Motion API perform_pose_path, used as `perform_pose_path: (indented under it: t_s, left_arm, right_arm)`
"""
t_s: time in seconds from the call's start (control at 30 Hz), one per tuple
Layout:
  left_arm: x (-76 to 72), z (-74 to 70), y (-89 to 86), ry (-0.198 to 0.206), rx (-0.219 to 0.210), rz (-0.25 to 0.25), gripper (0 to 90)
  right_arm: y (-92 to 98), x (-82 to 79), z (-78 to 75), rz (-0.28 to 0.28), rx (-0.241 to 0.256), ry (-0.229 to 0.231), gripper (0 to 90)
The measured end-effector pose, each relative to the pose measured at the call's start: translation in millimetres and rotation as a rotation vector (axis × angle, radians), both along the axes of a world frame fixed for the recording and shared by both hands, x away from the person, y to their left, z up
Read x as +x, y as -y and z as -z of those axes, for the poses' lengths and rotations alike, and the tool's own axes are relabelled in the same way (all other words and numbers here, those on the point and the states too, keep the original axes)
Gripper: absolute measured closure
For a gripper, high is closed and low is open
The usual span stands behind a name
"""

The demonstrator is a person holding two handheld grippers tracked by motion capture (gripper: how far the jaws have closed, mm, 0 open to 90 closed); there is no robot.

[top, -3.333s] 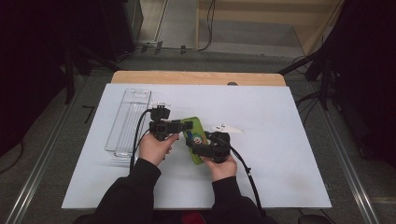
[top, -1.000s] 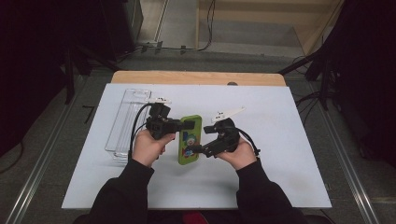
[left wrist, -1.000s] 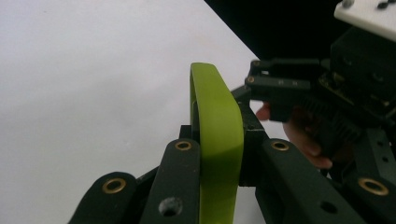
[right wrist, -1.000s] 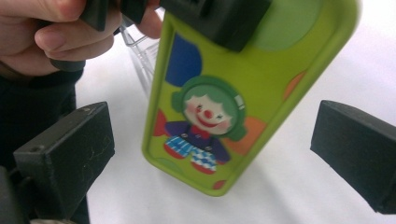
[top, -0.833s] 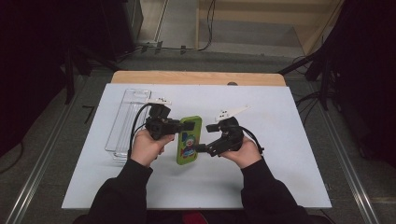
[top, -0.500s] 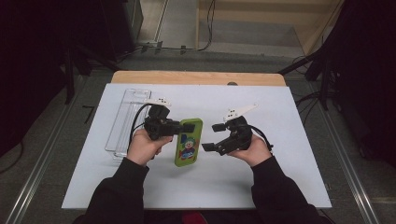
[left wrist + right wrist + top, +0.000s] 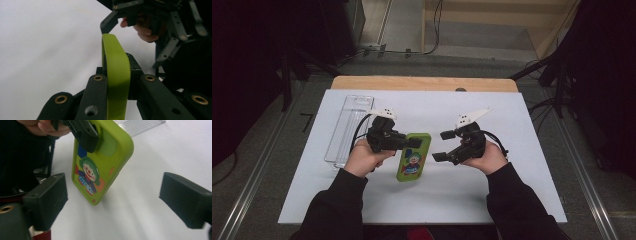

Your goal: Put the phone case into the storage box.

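A lime-green phone case (image 7: 413,156) with a clown picture (image 7: 87,173) is held up over the white table. My left gripper (image 7: 412,142) is shut on its top end, one jaw on each face of the green edge (image 7: 117,75). My right gripper (image 7: 444,146) stands open to the right of the case, apart from it, its two jaws wide with nothing between them. From the right gripper view the case (image 7: 100,162) tilts, its lower corner near the table. The right gripper (image 7: 160,22) also looms beyond the case from the left gripper view.
A clear plastic tray (image 7: 349,129) lies lengthwise at the left of the white mat (image 7: 512,200), its ribbed edge (image 7: 140,126) behind the case. The wooden table edge (image 7: 422,83) runs along the back.
My right gripper let go of the case, opened and drew away to the right. The left gripper kept hold of the case, which hangs more upright now.
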State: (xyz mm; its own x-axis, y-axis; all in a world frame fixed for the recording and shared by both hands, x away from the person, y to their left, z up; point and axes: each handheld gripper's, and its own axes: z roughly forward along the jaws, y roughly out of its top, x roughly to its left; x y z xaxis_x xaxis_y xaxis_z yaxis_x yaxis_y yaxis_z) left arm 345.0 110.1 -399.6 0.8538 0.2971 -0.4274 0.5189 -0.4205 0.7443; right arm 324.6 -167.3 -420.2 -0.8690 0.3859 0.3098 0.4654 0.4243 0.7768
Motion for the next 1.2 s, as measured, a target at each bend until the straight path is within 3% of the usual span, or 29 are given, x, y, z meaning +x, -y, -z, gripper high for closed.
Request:
perform_pose_path:
  t_s: [0.03, 0.2, 0.27, 0.6, 0.87, 1.0, 1.03, 1.2]
  left_arm:
    - [-0.3, 0.3, 0.4, 0.0, -0.003, 0.015, 82.9]
    - [-1.0, 1.9, 2.9, -0.008, -0.017, 0.074, 82.9]
    - [-1.3, 2.7, 4.1, -0.013, -0.022, 0.098, 82.9]
    - [-2.7, 4.0, 6.4, -0.001, -0.028, 0.129, 82.9]
    - [-6.7, 3.9, 9.3, 0.006, -0.037, 0.162, 82.9]
    - [-8.1, 4.8, 11.2, 0.018, -0.04, 0.176, 82.9]
    - [-8.1, 5.5, 11.3, 0.024, -0.039, 0.18, 82.9]
    - [-7.2, 5.3, 8.6, 0.031, -0.058, 0.18, 82.4]
  right_arm:
    - [2.0, 0.7, -0.5, -0.012, 0.005, 0.004, 11.3]
    - [4.3, 1.7, -3.0, -0.03, 0.009, 0.004, 12.2]
    - [6.2, 2.5, -5.2, -0.05, 0.008, 0.005, 22.5]
    - [5.1, 5.8, -5.3, -0.095, 0.041, 0.006, 38.1]
    - [1.0, 8.2, -2.4, -0.134, 0.063, -0.02, 51.3]
    - [-1.8, 9.1, -0.7, -0.159, 0.073, -0.028, 61.9]
    - [-1.8, 9.9, 0.3, -0.192, 0.08, -0.03, 68.9]
    - [-1.0, 9.7, -0.7, -0.226, 0.097, -0.034, 74.3]
